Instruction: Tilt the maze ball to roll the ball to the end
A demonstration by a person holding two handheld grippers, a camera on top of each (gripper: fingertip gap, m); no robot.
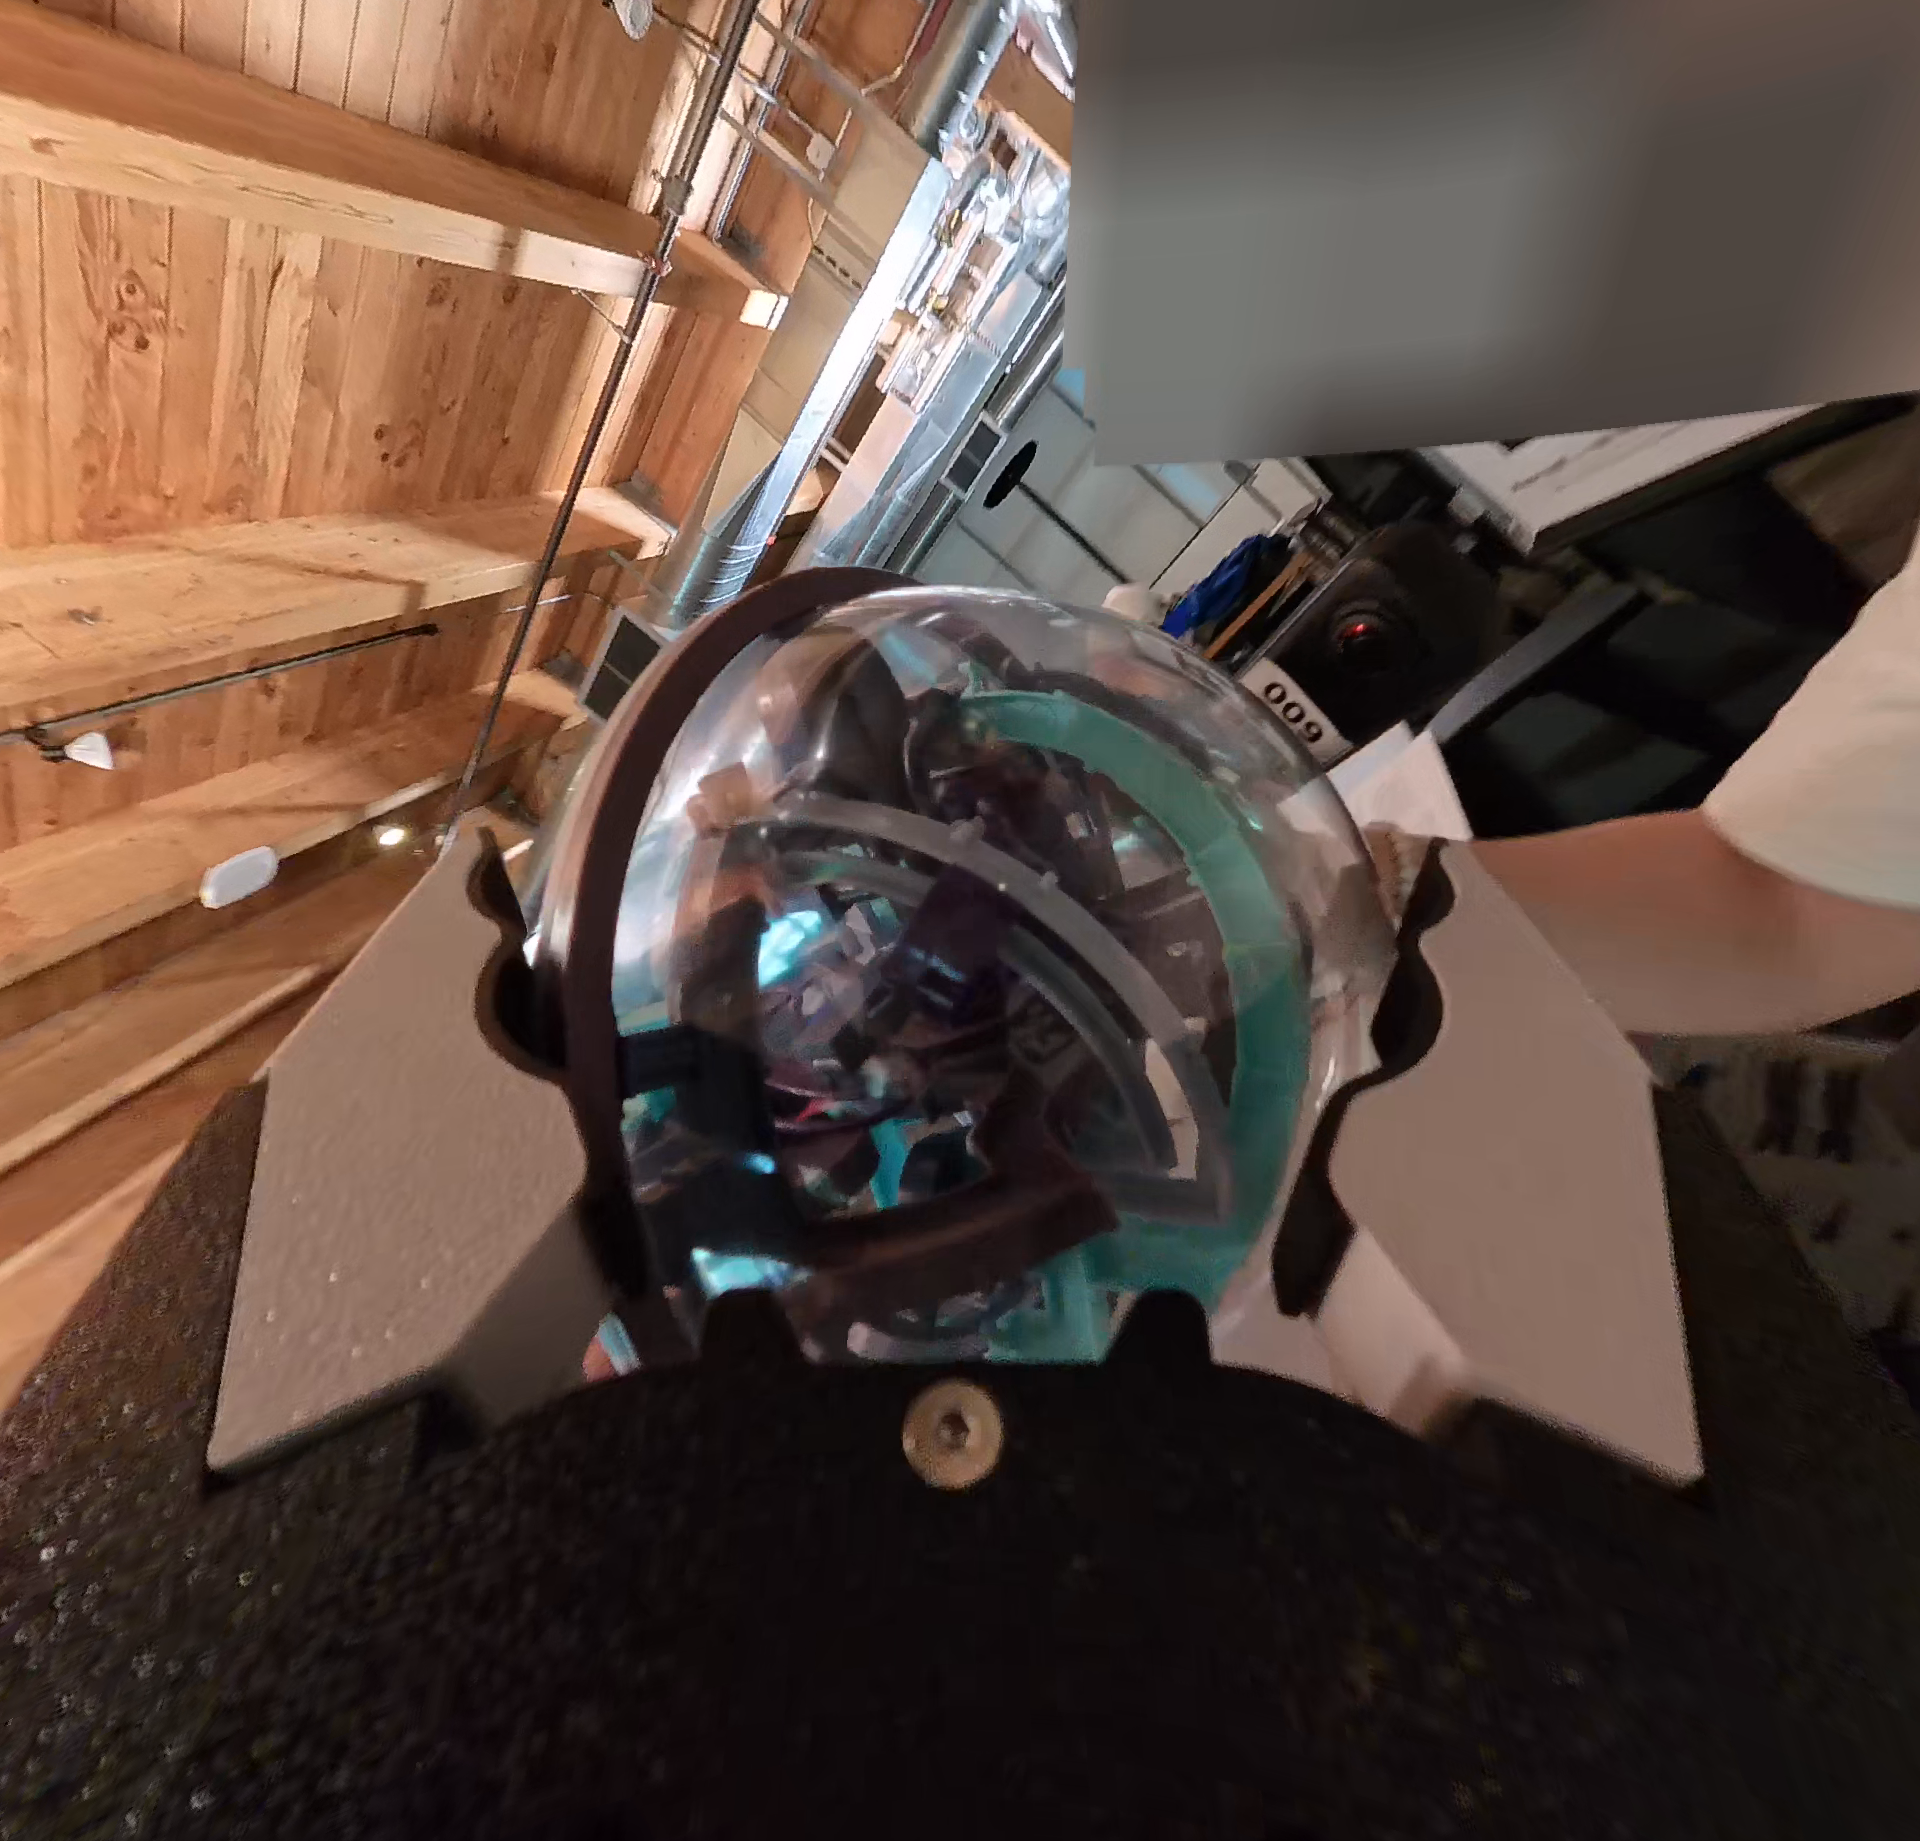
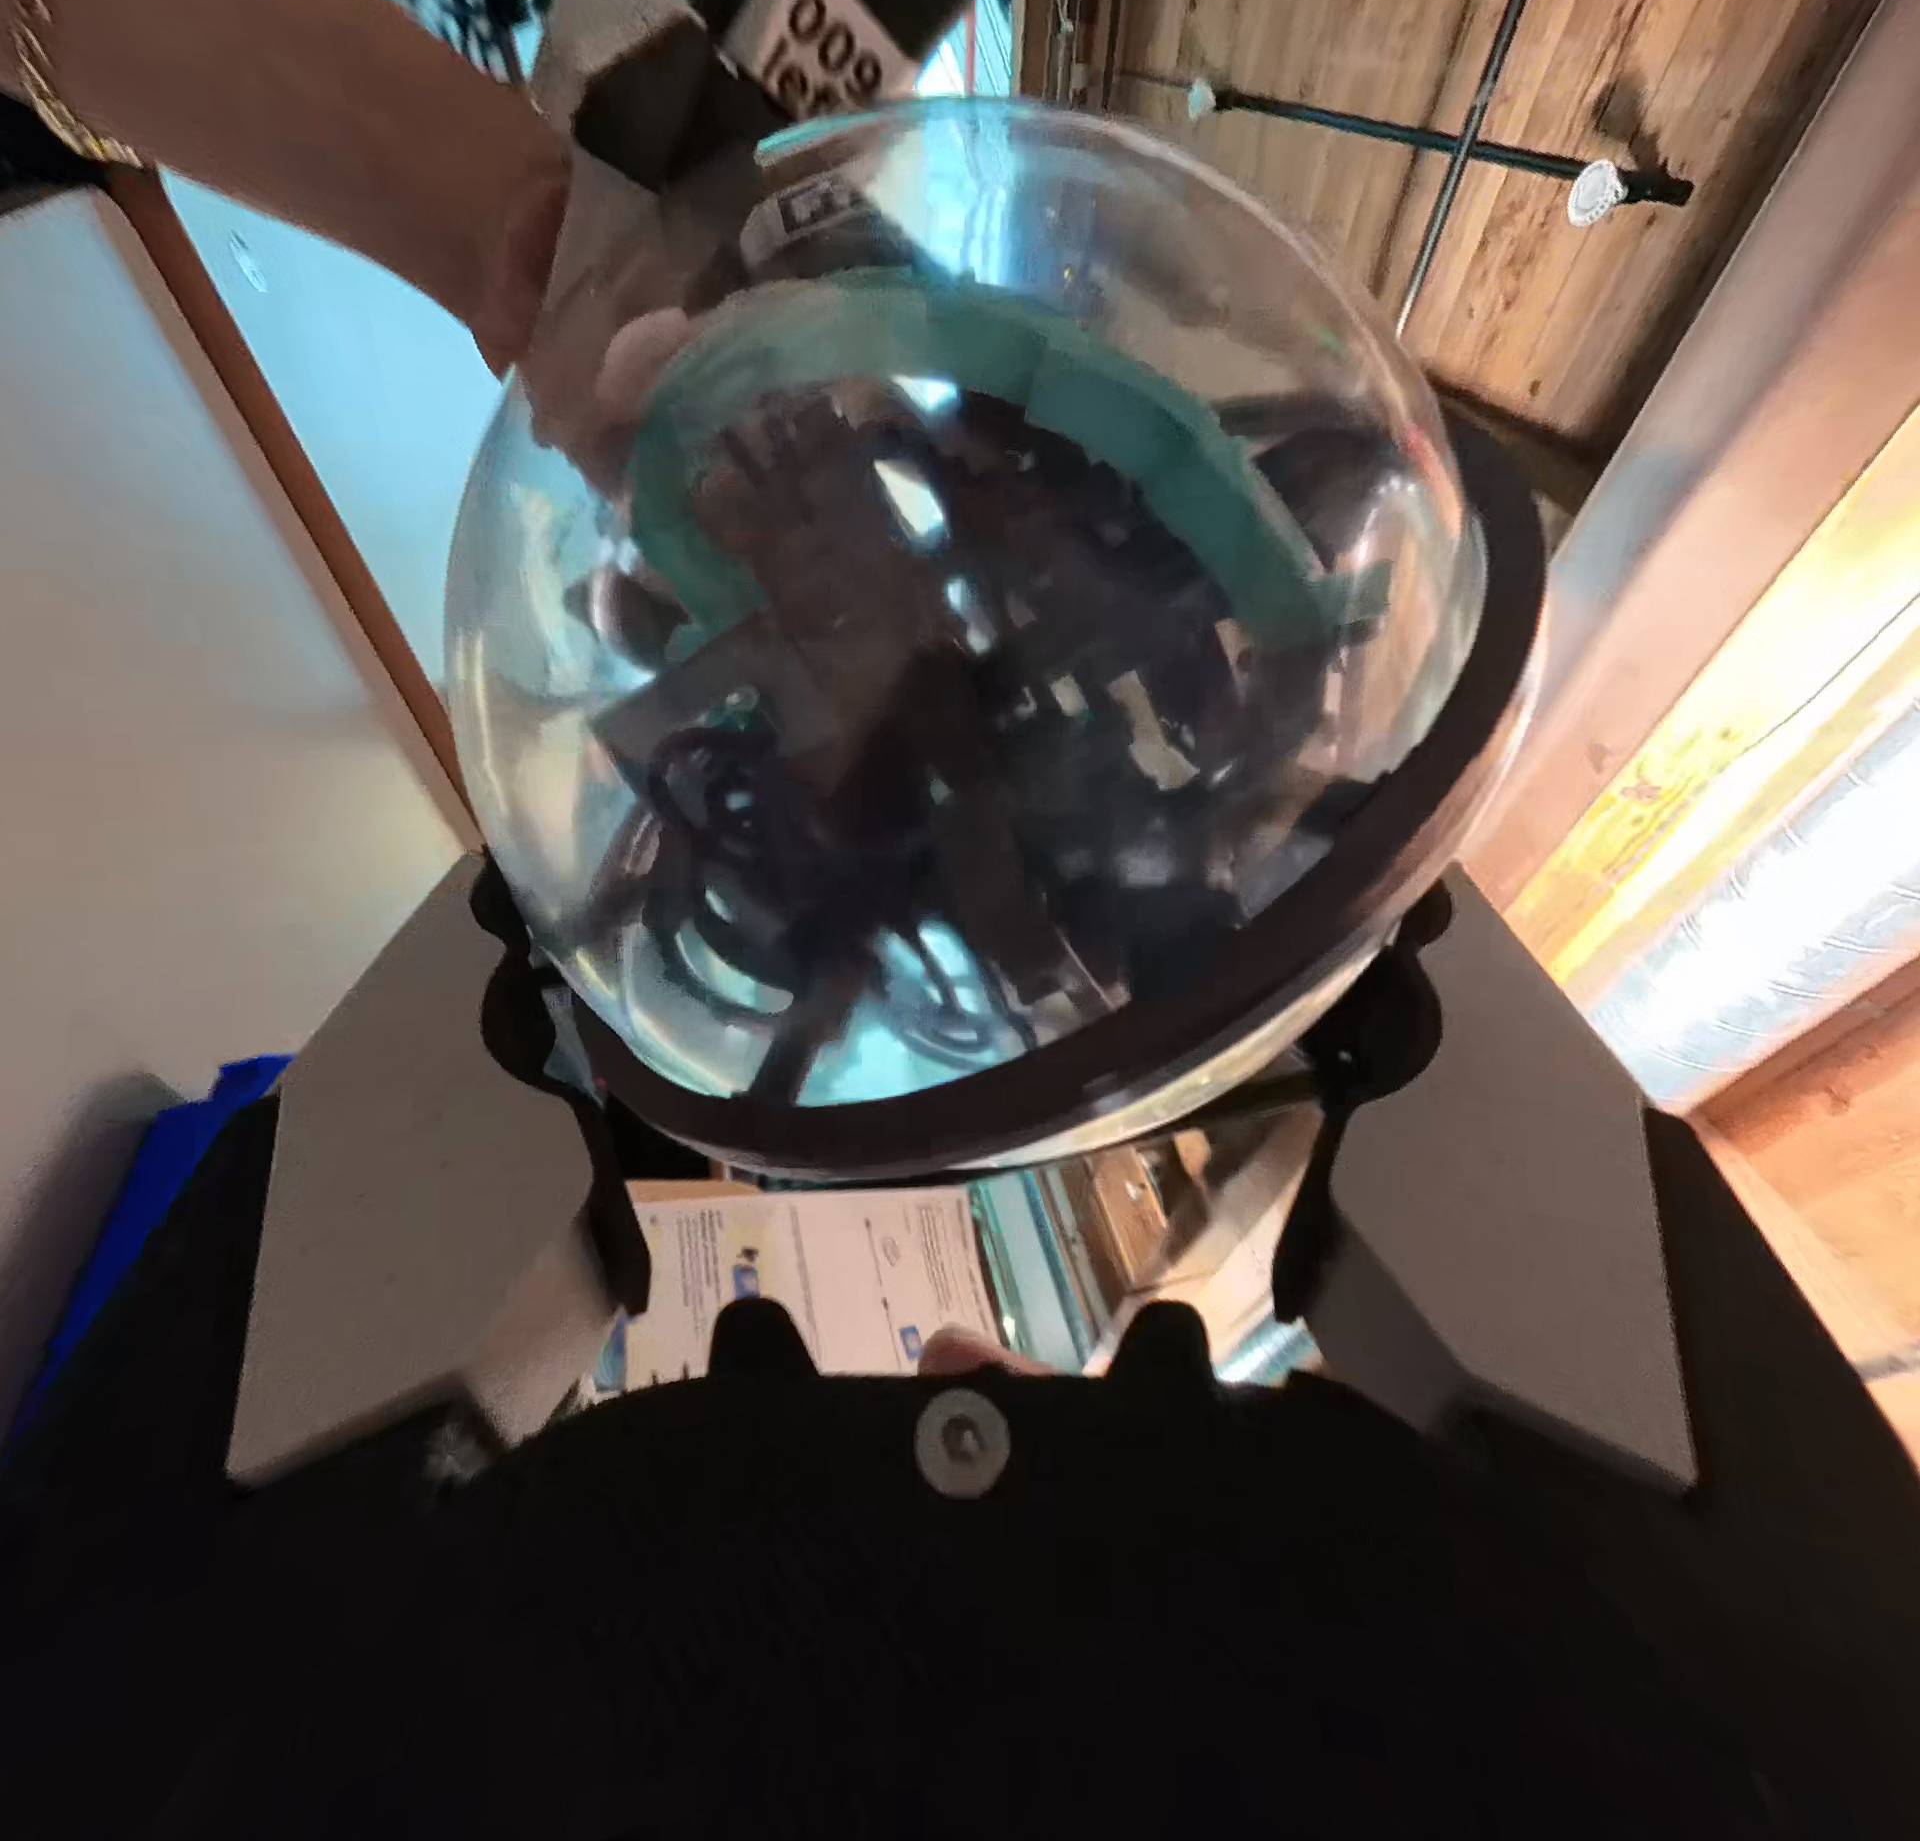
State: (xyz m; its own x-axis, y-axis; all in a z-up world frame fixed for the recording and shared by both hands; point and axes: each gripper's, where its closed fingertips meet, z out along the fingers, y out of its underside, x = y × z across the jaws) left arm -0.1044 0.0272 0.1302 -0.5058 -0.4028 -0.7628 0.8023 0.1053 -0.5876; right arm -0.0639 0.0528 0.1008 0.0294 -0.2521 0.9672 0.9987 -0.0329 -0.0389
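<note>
The maze ball [image 1: 935,908] is a clear sphere with a black ring round its middle and teal and dark tracks inside. In the left wrist view it sits between my left gripper's [image 1: 956,970] grey fingers [image 1: 416,1116], which press on both its sides. In the right wrist view the same ball [image 2: 966,596] is clamped at its black ring by my right gripper [image 2: 956,991]. The ball is held up in the air between the two grippers. The right gripper [image 1: 1382,638] shows behind the ball in the left view, and the left gripper [image 2: 748,56] shows above the ball in the right view. I cannot pick out the small ball inside.
Both views tilt upward to a wooden plank ceiling with beams [image 1: 260,181] and metal ducts [image 1: 935,181]. A person's forearm [image 1: 1662,918] reaches in from the right, and a hand [image 2: 364,150] comes in at top left. A printed sheet [image 2: 831,1272] lies below the ball.
</note>
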